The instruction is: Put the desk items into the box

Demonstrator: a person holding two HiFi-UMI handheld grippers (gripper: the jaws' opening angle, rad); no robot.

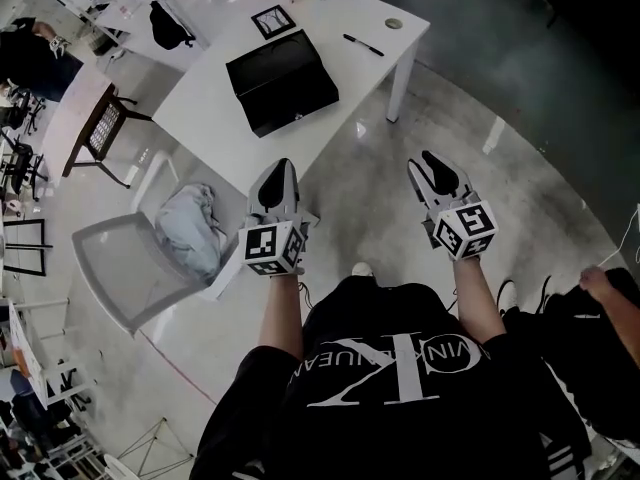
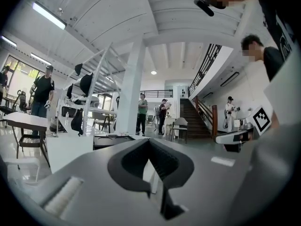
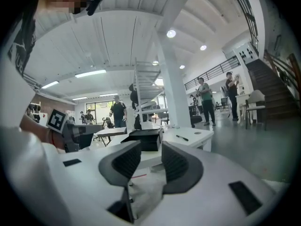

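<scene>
Your left hand-held gripper (image 1: 283, 168) is closed on nothing; your right hand-held gripper (image 1: 432, 158) gapes slightly, empty; the box (image 1: 280, 80) sits on the surface (image 1: 200, 108).

On table (image 1: 200, 108): box (image 1: 282, 80) at centre, pen (image 1: 363, 44) right of it, square frame (image 1: 272, 20) behind. Left of near table end: chair (image 1: 112, 260), bundled cloth (image 1: 195, 230) on seat.

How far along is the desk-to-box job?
Done: nothing visible. The black pen, black square frame and small round disc lie on the white table, outside the black rectangular box. In hand: nothing; left hand-held gripper shut and empty, right hand-held gripper open and empty, both short of the table. Left: every item.
</scene>
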